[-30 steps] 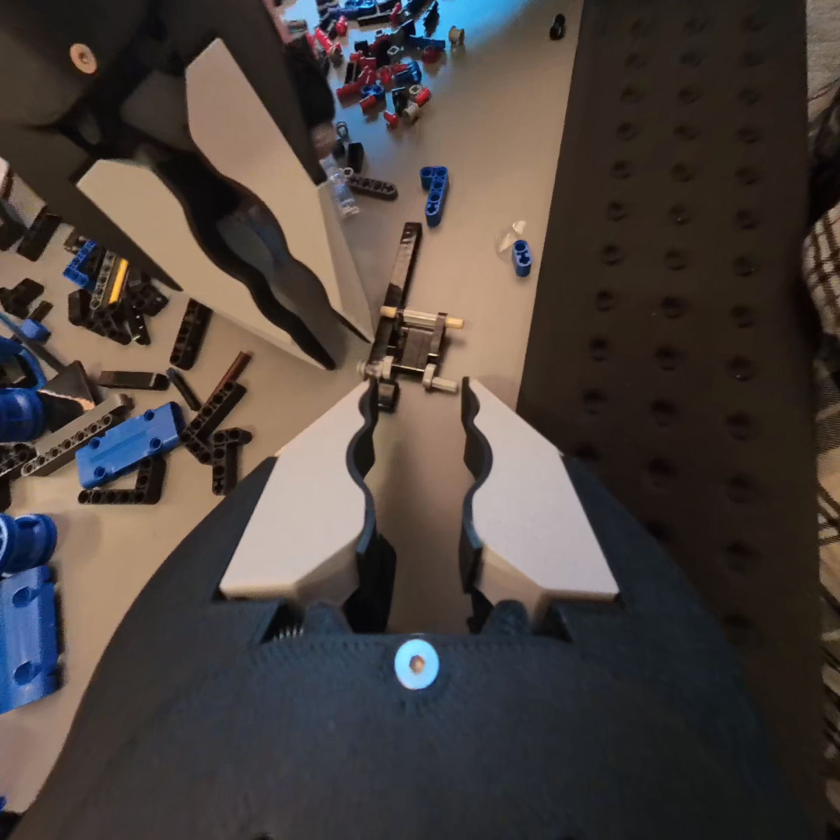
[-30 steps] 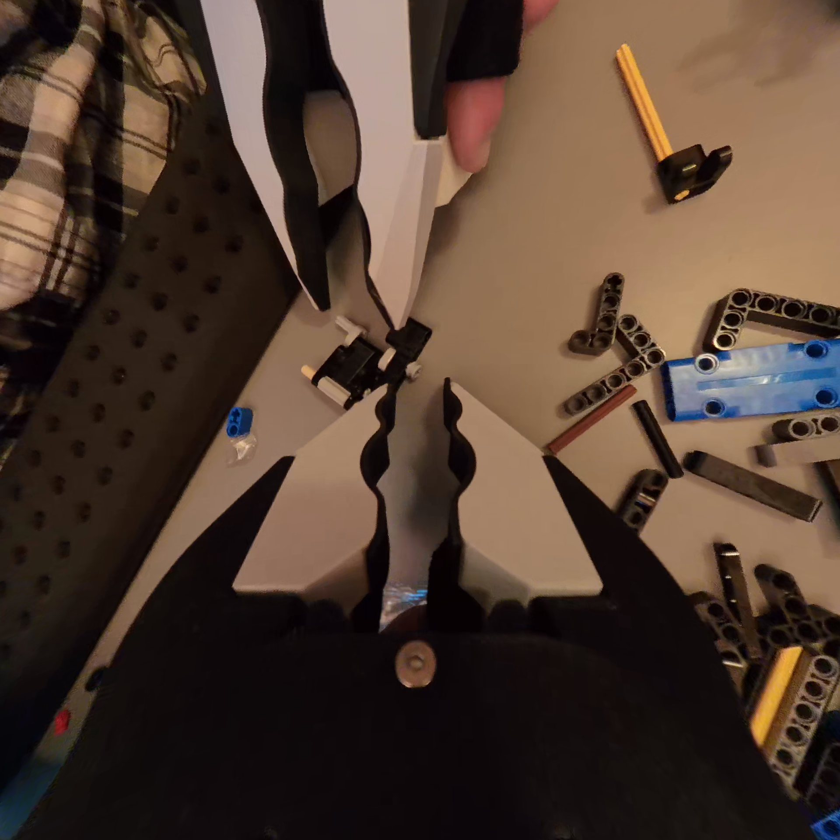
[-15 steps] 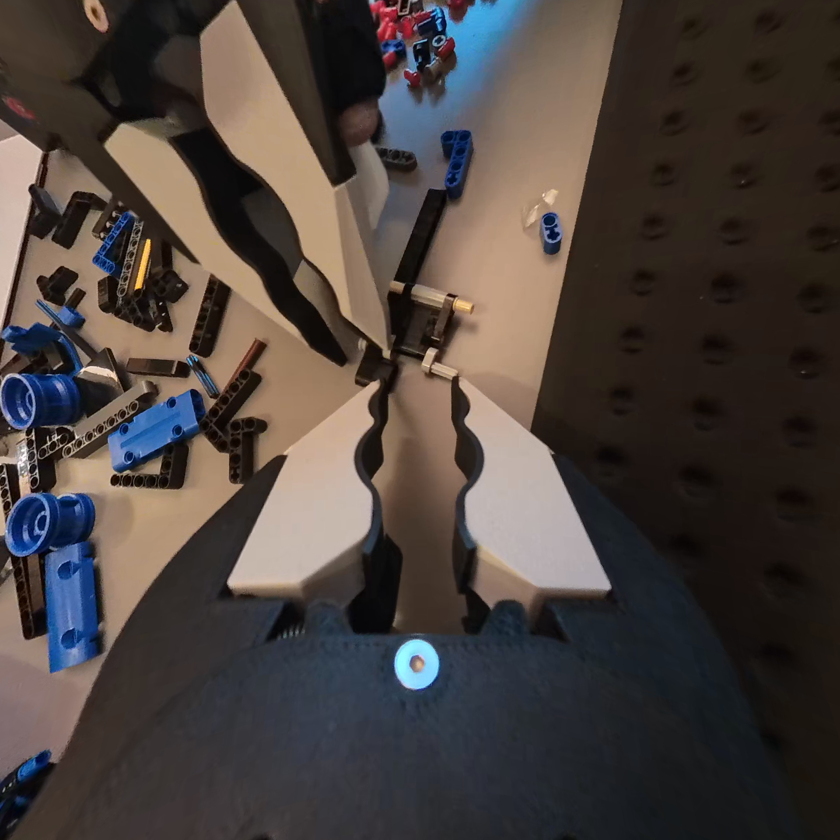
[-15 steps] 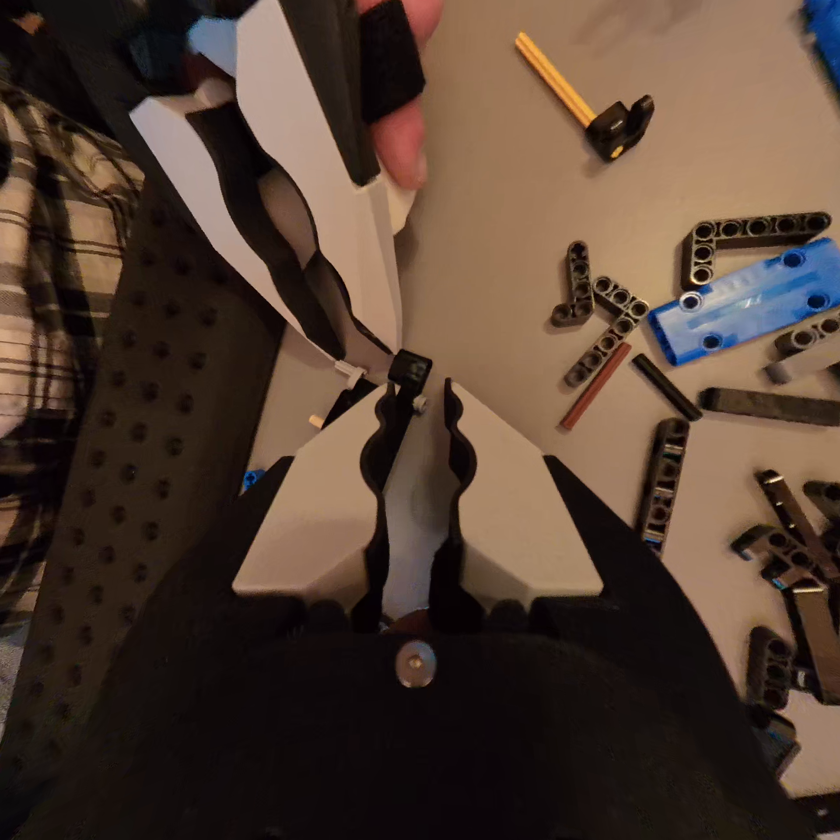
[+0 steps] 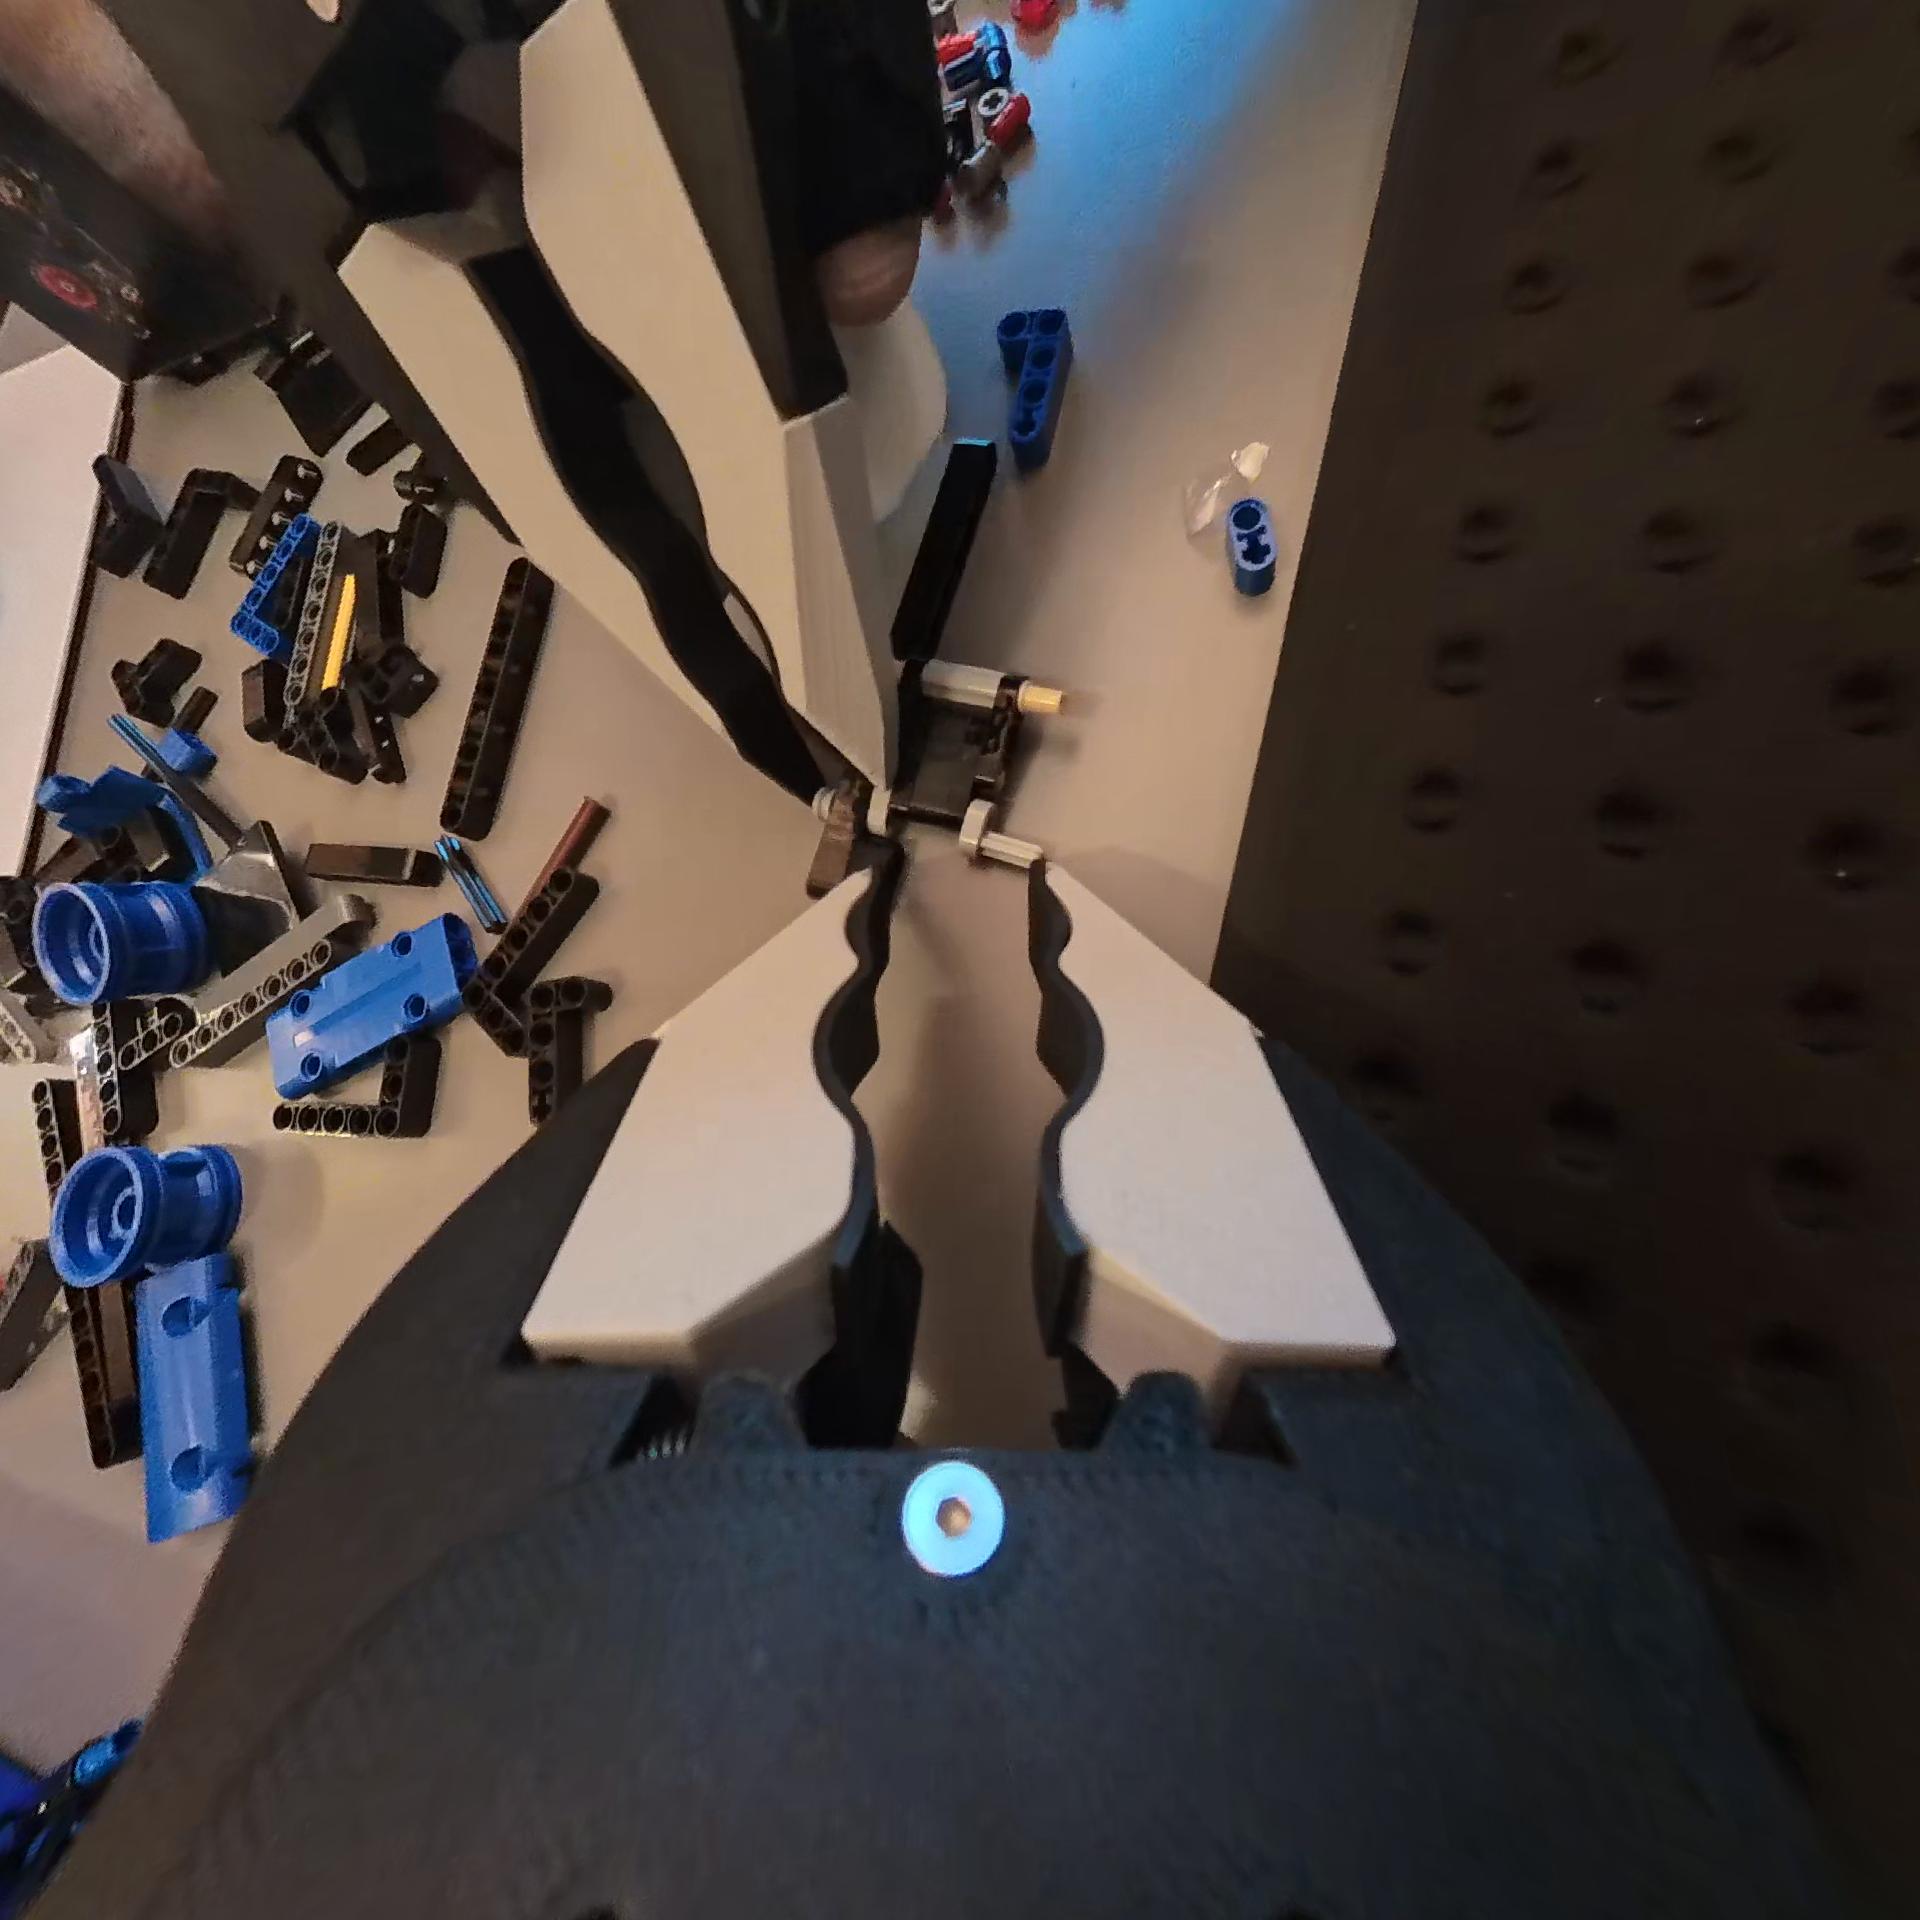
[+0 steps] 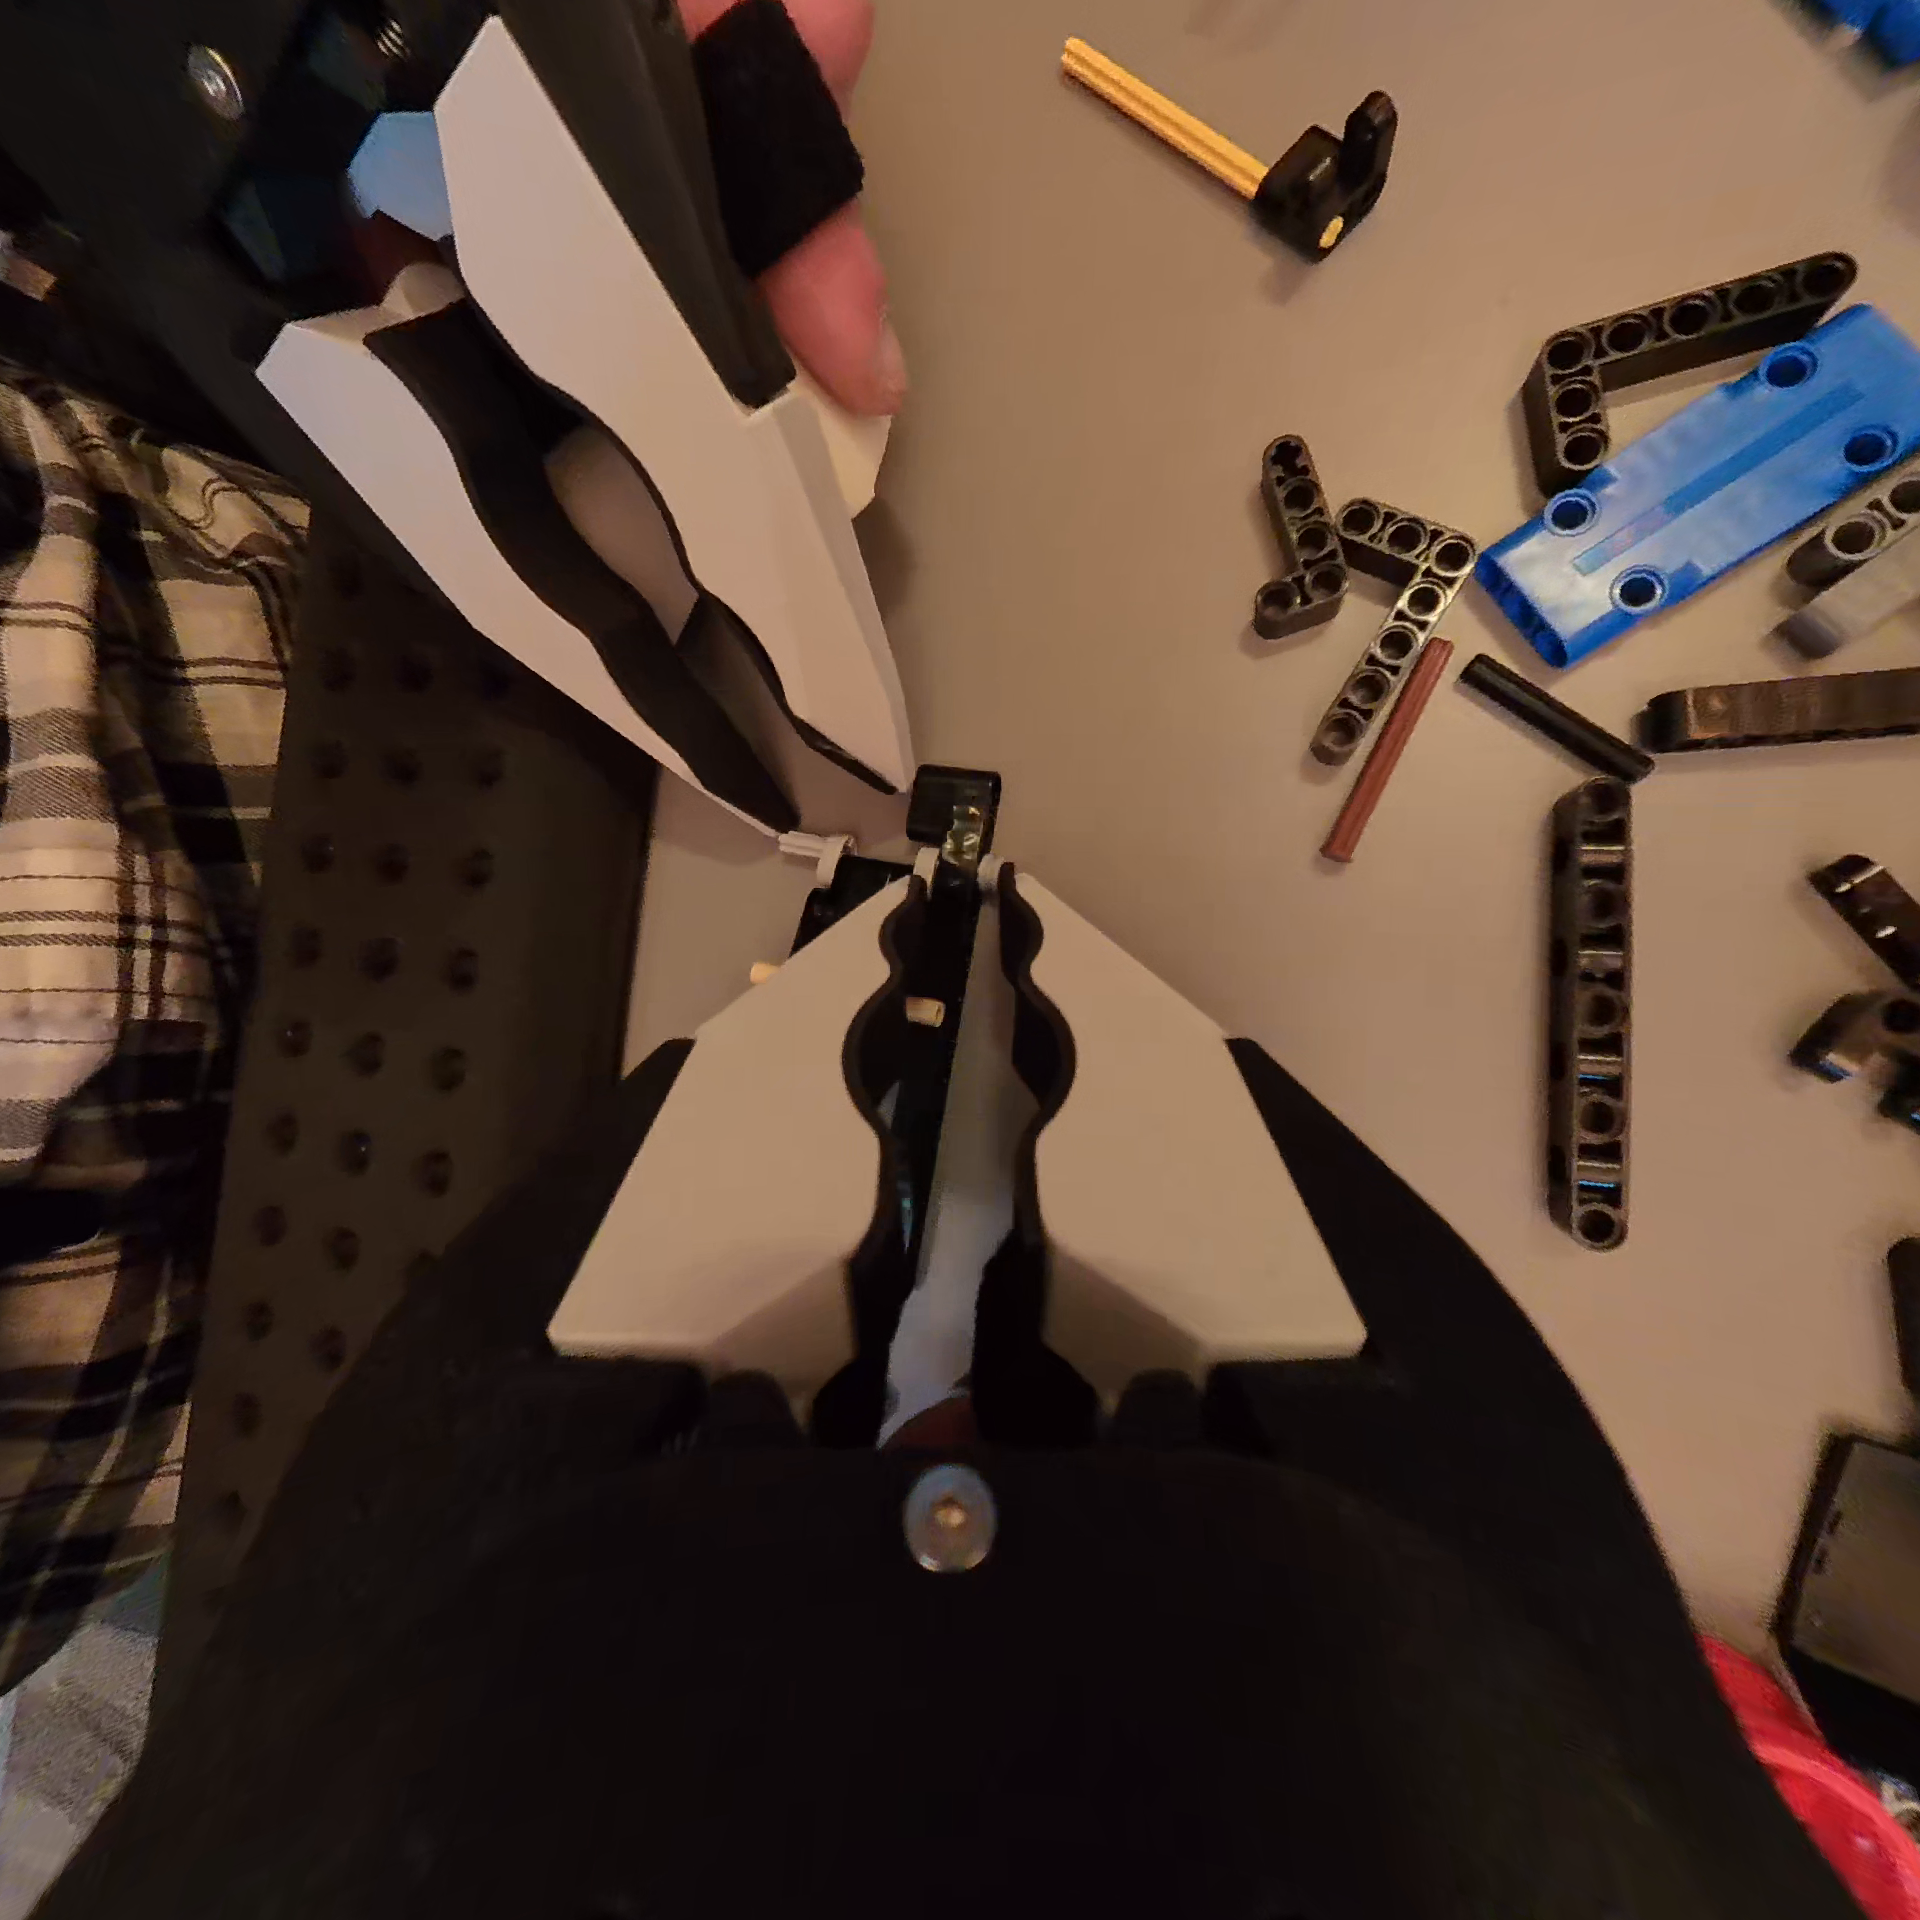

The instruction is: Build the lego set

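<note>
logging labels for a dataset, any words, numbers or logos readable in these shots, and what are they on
No text can be read in either view.
Dark box, top left of the left wrist view: red and pale printed marks, too blurred to read.
Blue panel, right wrist view: a pale strip on its face, no legible writing.

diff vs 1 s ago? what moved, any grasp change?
The right gripper has closed onto the small black lego assembly, which lay free on the table a second ago; its long black beam now sits between the right fingers. The left gripper narrowed a little but is still open, its tips at the assembly's grey pin. Loose parts such as the blue panel and yellow axle lie as before.
</note>
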The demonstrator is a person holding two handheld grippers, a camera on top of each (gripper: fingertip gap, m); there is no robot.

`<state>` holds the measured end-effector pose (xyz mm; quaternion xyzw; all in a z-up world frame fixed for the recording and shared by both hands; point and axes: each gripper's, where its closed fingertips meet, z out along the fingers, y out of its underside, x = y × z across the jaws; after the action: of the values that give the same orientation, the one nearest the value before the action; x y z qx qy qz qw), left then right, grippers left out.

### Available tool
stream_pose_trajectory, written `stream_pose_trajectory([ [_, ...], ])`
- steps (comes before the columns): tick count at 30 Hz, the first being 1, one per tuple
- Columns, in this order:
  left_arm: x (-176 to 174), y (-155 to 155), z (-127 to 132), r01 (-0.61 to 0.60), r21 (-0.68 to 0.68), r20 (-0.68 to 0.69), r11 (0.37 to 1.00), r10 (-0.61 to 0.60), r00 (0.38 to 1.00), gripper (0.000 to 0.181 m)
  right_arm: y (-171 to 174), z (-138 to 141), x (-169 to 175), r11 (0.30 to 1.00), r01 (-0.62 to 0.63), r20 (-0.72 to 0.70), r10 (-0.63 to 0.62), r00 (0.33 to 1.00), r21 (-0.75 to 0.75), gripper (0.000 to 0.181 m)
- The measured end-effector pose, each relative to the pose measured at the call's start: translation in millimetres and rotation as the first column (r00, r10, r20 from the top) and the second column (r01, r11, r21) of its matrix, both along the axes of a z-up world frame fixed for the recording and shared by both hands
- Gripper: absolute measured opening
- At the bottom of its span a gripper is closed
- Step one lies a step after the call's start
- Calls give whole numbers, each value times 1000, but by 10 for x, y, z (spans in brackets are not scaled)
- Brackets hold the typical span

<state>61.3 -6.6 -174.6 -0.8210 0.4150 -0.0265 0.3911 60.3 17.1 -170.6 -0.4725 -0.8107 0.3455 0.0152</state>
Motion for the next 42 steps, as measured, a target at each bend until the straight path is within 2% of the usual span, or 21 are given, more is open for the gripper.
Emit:
stream_pose_trajectory([
  [10,46,-18,-4,6,-18,6,1000,-5,1000,18,-6,-6,-1,1000,-23,-35,24,999,20,10],
  [11,-80,55,4,-34,16,-59,999,35,998,0,-52,-8,40,999,-54,-23,54,998,5,9],
  [12,-154,61,-19,-44,24,-74,999,45,996,0,-77,-19,52,998,-64,-28,64,998,4,0],
  [13,-159,61,-21,-65,0,-17,998,65,998,0,-82,-19,52,998,-64,-34,63,997,-1,0],
  [16,-118,64,-38,-46,16,-60,999,47,997,0,-58,-15,47,998,-64,-31,65,997,15,0],
  [19,-86,74,8,-44,8,3,999,44,999,0,15,-14,3,999,-28,-57,30,998,20,0],
  [22,-103,84,14,-58,-5,47,998,58,997,15,17,40,14,1000,-12,-75,11,997,-13,0],
  [26,-105,51,98,-43,-7,99,999,43,994,28,194,166,38,998,49,-109,-52,993,-30,4],
  [30,-122,-1,99,-24,-25,110,999,27,994,34,319,219,184,996,91,-125,-91,988,-2,9],
  [35,-118,-17,111,-19,-21,121,1000,22,992,35,752,599,388,966,256,-229,-253,940,-17,14],
  [42,-142,-19,62,-26,-20,79,999,28,996,36,1225,1159,909,884,468,-385,-427,818,15,16],
])
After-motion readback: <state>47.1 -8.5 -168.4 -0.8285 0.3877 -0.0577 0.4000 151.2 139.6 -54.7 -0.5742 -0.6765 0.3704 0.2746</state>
